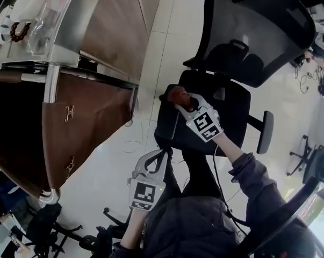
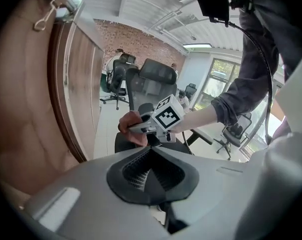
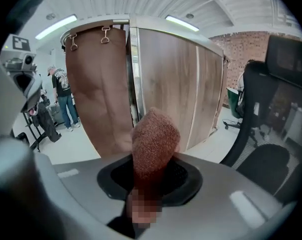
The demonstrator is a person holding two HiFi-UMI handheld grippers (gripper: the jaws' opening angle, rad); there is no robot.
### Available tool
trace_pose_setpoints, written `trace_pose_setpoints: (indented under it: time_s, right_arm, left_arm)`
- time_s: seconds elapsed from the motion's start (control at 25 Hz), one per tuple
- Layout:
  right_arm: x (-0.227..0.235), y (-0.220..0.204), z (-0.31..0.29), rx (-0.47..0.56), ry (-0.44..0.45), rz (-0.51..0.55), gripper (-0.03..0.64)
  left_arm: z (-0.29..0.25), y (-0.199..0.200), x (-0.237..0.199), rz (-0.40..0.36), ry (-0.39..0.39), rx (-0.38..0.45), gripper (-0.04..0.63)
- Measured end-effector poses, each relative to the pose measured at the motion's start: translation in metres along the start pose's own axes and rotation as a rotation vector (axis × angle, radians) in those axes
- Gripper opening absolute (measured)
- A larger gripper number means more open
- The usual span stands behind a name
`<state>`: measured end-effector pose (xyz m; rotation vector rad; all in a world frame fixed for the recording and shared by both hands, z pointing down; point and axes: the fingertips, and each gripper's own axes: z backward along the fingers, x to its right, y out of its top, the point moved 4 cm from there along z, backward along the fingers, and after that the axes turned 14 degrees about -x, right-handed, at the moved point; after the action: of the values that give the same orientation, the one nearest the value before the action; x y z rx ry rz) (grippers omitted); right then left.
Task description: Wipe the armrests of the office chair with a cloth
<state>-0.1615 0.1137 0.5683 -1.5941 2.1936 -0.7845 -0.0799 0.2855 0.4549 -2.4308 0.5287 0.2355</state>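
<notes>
A black office chair (image 1: 246,31) with a mesh back stands on the pale floor. Its left armrest (image 1: 165,125) and right armrest (image 1: 266,131) flank the seat. My right gripper (image 1: 179,102) is shut on a reddish-brown cloth (image 1: 177,94), held at the back end of the left armrest. In the right gripper view the cloth (image 3: 156,139) sticks up out of the jaws and hides them. My left gripper (image 1: 160,156) hangs nearer me, in front of the armrest, shut and empty. From the left gripper view I see the cloth (image 2: 132,130) and the chair's headrest (image 2: 158,75).
A curved wooden cabinet (image 1: 97,112) with metal hooks stands close on the left, with a narrow strip of floor between it and the chair. Its top (image 1: 27,15) holds a few items. Other office chairs (image 1: 312,163) stand at the right, and cables (image 1: 309,79) lie on the floor.
</notes>
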Motion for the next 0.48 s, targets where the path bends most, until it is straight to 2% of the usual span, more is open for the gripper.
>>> trace_pose_setpoints:
  time_s: [0.16, 0.32, 0.48]
  right_arm:
    - [0.019, -0.004, -0.032, -0.024, 0.008, 0.008, 0.089]
    - [0.038, -0.001, -0.051, -0.032, -0.010, 0.022, 0.089]
    - [0.032, -0.008, -0.053, -0.043, -0.011, 0.004, 0.089]
  left_arm:
    - [-0.020, -0.020, -0.002, 0.066, -0.020, -0.018, 0.015]
    - [-0.033, -0.032, -0.013, 0.090, -0.023, -0.023, 0.015]
    - [-0.033, -0.042, -0.018, 0.096, -0.028, -0.033, 0.015]
